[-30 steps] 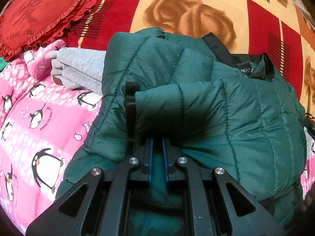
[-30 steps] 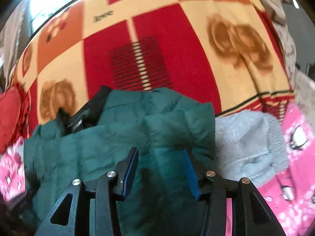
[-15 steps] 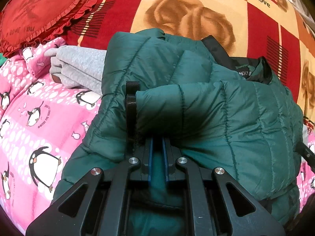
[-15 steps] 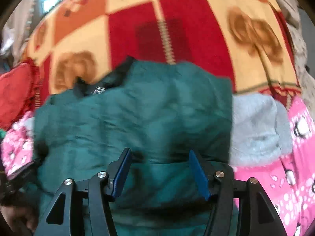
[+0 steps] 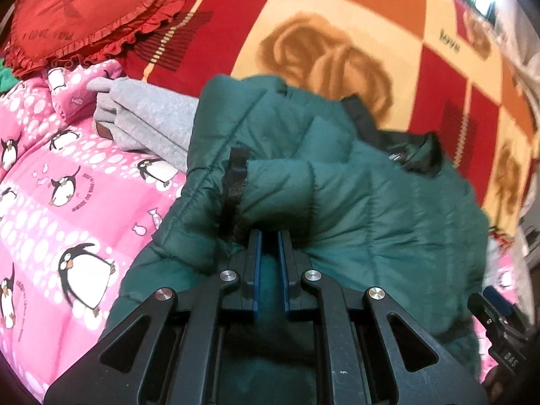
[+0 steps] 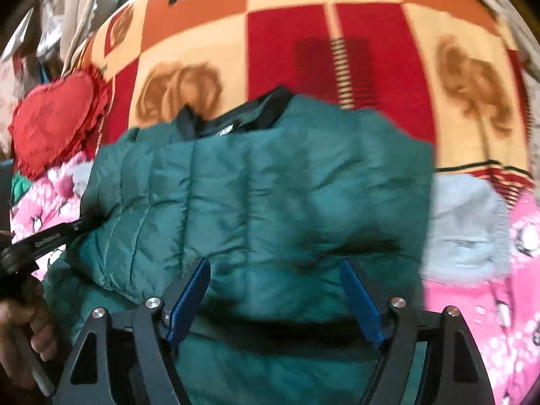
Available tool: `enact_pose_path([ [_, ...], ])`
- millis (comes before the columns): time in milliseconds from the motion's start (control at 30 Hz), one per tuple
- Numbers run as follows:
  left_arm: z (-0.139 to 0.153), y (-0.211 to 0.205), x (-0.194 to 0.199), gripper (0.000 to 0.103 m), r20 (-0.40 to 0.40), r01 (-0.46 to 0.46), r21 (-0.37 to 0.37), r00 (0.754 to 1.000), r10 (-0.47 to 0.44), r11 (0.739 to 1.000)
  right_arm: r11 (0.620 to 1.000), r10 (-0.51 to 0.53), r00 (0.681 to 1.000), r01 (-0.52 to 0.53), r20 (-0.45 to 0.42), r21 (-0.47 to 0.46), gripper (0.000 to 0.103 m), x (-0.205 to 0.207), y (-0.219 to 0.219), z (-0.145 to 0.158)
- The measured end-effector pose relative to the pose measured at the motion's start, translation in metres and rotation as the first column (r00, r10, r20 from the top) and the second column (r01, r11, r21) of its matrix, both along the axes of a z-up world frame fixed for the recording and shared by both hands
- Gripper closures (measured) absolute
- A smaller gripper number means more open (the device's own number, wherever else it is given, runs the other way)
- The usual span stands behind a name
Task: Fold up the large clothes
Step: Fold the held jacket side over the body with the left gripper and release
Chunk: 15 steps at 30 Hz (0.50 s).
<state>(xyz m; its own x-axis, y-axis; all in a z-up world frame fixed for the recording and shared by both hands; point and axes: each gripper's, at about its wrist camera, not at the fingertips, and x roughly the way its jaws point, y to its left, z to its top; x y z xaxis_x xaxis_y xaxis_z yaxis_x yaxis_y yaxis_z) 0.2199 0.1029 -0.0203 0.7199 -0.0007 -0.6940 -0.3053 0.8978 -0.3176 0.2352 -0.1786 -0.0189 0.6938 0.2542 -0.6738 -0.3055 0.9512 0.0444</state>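
A dark green puffer jacket (image 5: 354, 195) lies folded on the bed, sleeves laid across its body, black collar at the far side. It also fills the middle of the right wrist view (image 6: 270, 195). My left gripper (image 5: 269, 236) is shut on a fold of the green jacket beside the black cuff tab (image 5: 236, 175). My right gripper (image 6: 275, 266) is open, jaws wide apart, over the jacket's near edge and holding nothing. The left gripper also shows at the left edge of the right wrist view (image 6: 50, 236).
A folded grey garment (image 5: 145, 121) lies beside the jacket on the pink penguin blanket (image 5: 50, 185). A red heart cushion (image 5: 84, 13) sits at the far left. A red, orange and cream blanket (image 5: 337, 33) covers the far side. The grey garment shows right of the jacket (image 6: 469, 229).
My right gripper has pulled back from the jacket and its jaws have opened wider. My left gripper has stayed shut on the jacket and has shifted a little.
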Motion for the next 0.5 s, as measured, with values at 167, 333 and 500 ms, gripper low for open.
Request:
enact_pose_path([
  [167, 0.019, 0.008, -0.031, 0.093, 0.054, 0.009, 0.006, 0.999, -0.009, 1.0, 0.994, -0.078, 0.997, 0.078, -0.001, -0.074, 0.026, -0.056, -0.056, 0.005],
  [333, 0.031, 0.025, -0.063, 0.046, 0.026, 0.107, 0.016, 0.994, -0.108, 0.994, 0.99, -0.045, 0.999, 0.046, 0.013, -0.13, 0.026, -0.126, -0.104, 0.003],
  [500, 0.042, 0.04, -0.113, 0.046, -0.027, 0.262, 0.172, 0.965, -0.262, 0.95, 0.993, -0.069, 0.996, 0.063, -0.05, -0.099, 0.026, -0.172, -0.149, -0.018],
])
